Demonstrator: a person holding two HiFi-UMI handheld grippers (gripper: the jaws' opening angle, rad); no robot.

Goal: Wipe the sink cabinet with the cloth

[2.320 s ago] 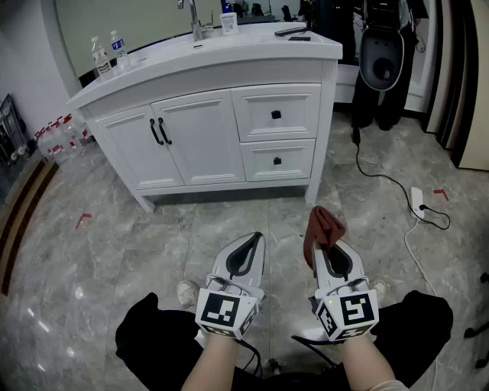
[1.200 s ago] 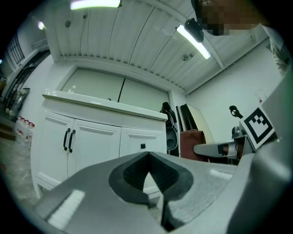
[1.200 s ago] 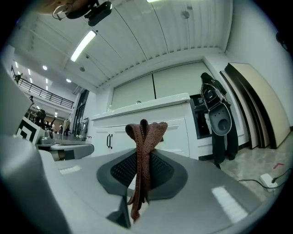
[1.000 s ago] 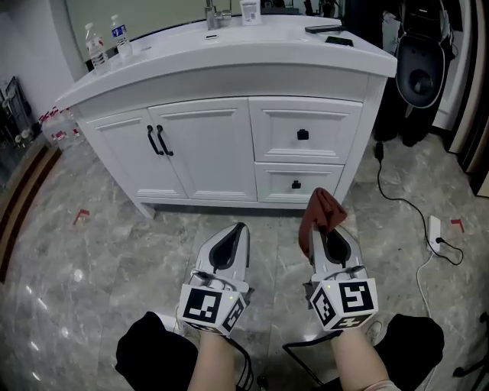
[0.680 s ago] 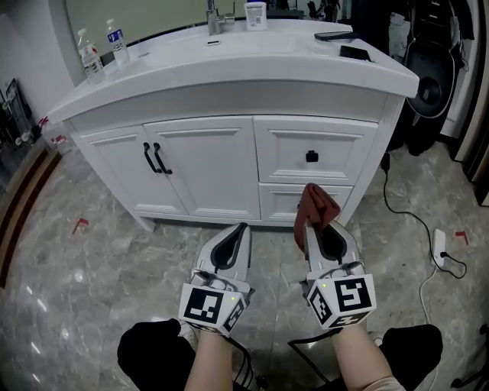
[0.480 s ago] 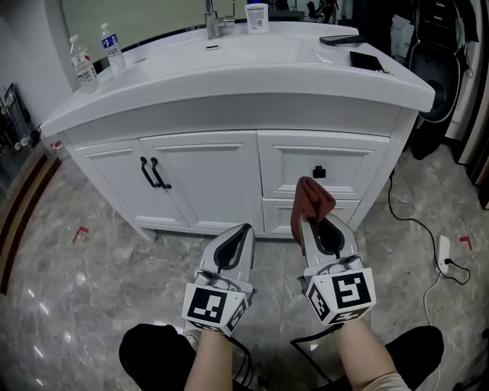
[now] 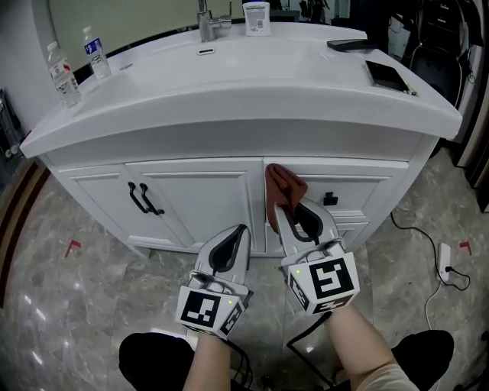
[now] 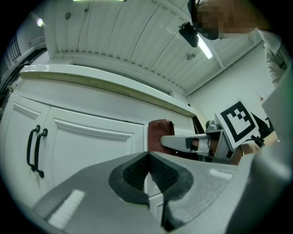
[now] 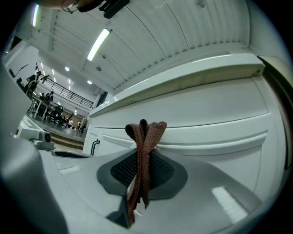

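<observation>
Directly ahead stands a white cabinet (image 7: 191, 200) under a pale counter (image 7: 229, 92), seen from above. Two forearms reach toward it, each hand holding a gripper with a marker cube at its back.

The right gripper (image 7: 286, 208) is clamped on a reddish-brown cloth (image 7: 281, 185). In the right gripper view the jaws of the right gripper (image 9: 143, 153) are pinched together on the folded cloth (image 9: 145, 135), which stands up above the jaw tips in a narrow bundle, with a strip trailing down between the dark pads. The cloth is raised in front of the top drawer (image 7: 359, 191), near its left edge and just below the counter's lip. It sits very close to the drawer front (whether it touches cannot be told). A black knob (image 7: 330, 200) lies to the right of the cloth.

The left gripper (image 7: 240, 231) hangs lower and to the left, in front of the door (image 7: 221, 210). In the left gripper view its jaws (image 8: 147, 154) are pressed together with nothing between them, and the cloth (image 8: 160, 128) shows beyond, to the right.

Two black handles (image 7: 141, 200) sit on the doors farther left. On the counter are two bottles (image 7: 64, 73) at the left, a faucet (image 7: 206, 18) at the back and a phone (image 7: 388, 74) at the right. The floor (image 7: 61, 298) is grey marble.
</observation>
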